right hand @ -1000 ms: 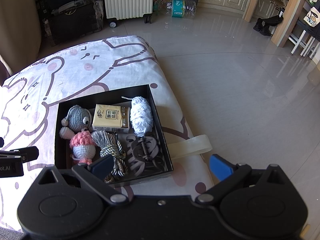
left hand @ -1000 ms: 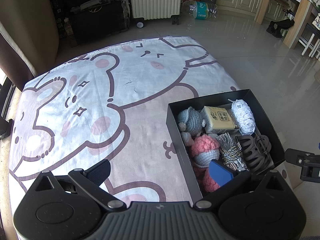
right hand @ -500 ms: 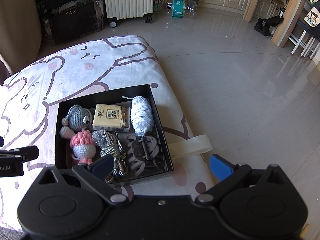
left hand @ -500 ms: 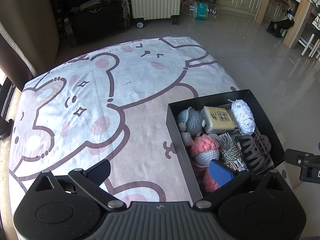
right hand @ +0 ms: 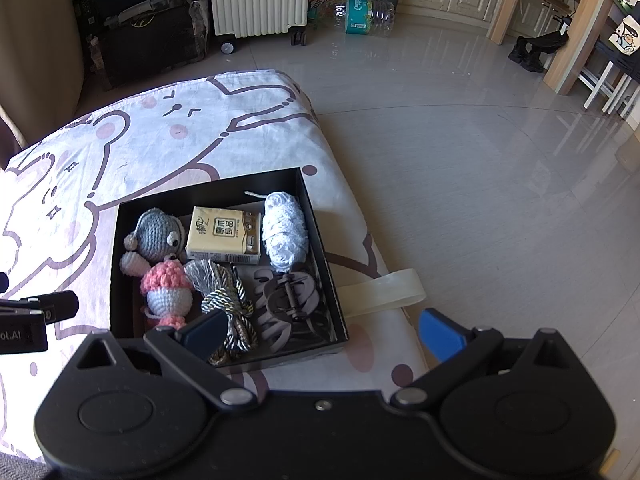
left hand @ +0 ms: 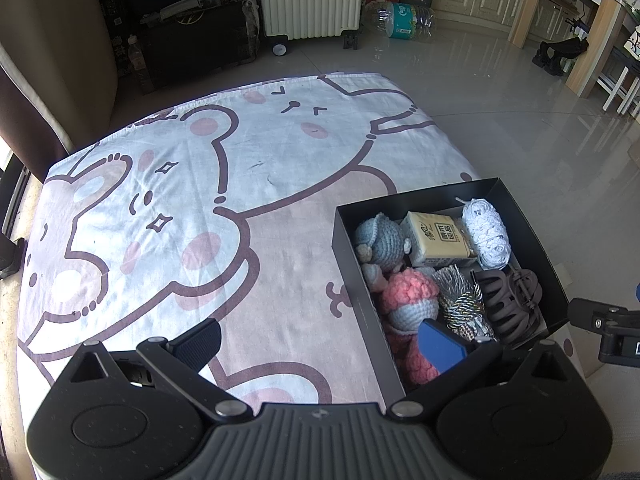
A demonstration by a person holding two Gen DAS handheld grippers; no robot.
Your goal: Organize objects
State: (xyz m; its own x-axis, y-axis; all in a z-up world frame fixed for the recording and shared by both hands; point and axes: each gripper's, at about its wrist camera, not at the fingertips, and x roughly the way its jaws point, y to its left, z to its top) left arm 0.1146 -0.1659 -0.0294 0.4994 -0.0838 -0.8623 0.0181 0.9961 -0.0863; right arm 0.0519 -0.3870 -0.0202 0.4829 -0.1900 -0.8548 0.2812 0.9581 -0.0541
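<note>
Left wrist view shows a black box (left hand: pixel 440 196) sitting at the right edge of a cloth (left hand: pixel 200 200) printed with cartoon bears, which covers a tabletop. Left of the box the cloth lies bare all the way to its far and left edges, giving wide open room. Inside the box, packed close together, are a blue-grey crochet toy (left hand: pixel 380 236), a tissue pack (left hand: pixel 436 238), a white yarn ball (left hand: pixel 486 232), a pink crochet toy (left hand: pixel 408 296), a silver tassel cord (left hand: pixel 460 300) and a brown hair clip (left hand: pixel 512 304). The left gripper (left hand: pixel 320 344) hangs above the box's near left wall, fingers spread wide, holding nothing. The right gripper (right hand: pixel 322 330) hovers over the box's near right corner, fingers likewise wide apart and empty. Right of the box the cloth drops off to shiny floor tiles (right hand: pixel 480 180).
</note>
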